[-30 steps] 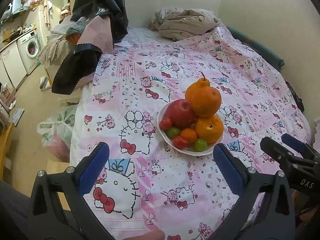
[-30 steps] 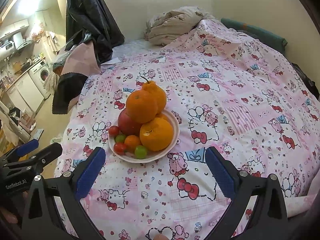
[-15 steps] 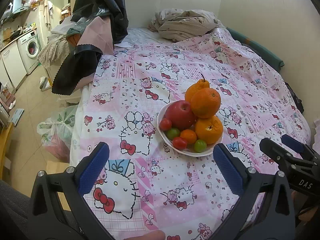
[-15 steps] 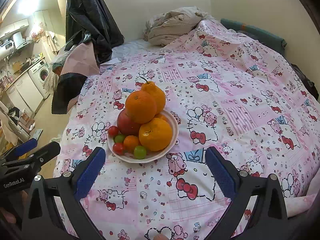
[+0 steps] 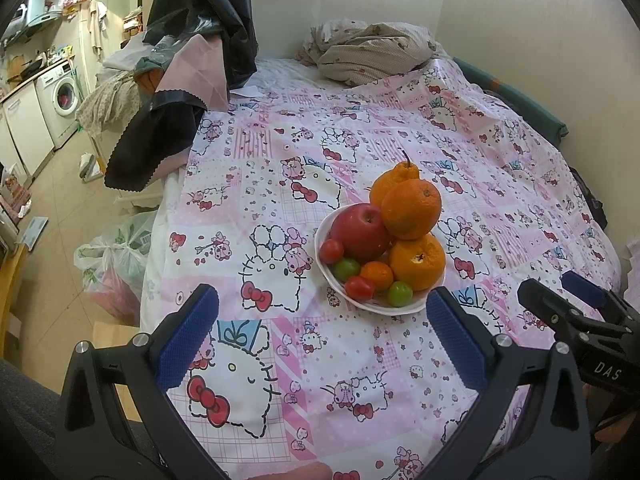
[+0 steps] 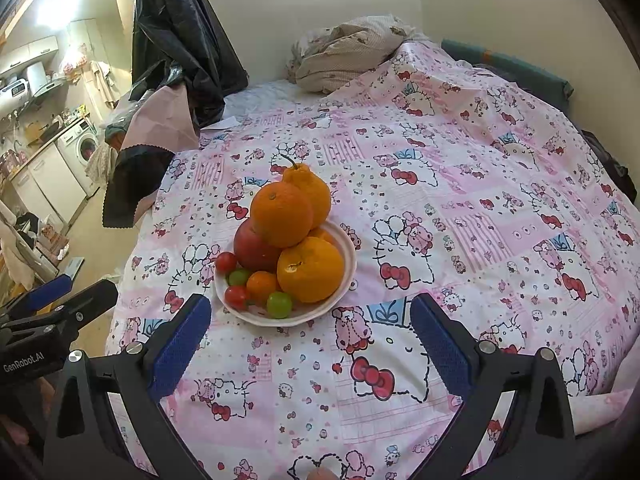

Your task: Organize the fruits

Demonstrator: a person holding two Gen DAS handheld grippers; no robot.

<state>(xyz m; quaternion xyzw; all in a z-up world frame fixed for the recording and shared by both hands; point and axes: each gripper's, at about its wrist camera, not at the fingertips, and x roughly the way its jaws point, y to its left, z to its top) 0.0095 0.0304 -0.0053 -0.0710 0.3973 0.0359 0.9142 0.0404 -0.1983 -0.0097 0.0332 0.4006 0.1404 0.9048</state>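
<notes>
Bedspread (image 6: 460, 168) wide around bowl (image 6: 347, 252); both grippers agape.

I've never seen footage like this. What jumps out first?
A white bowl heaped with fruit sits mid-bed on a pink cartoon-cat bedsheet: big oranges stacked above a red apple and small red and green tomatoes. In front, the open left gripper and right gripper hover empty.

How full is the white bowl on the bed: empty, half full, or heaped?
Heaped. The white bowl holds oranges stacked above its rim, a red apple and small red and green fruits.
</notes>
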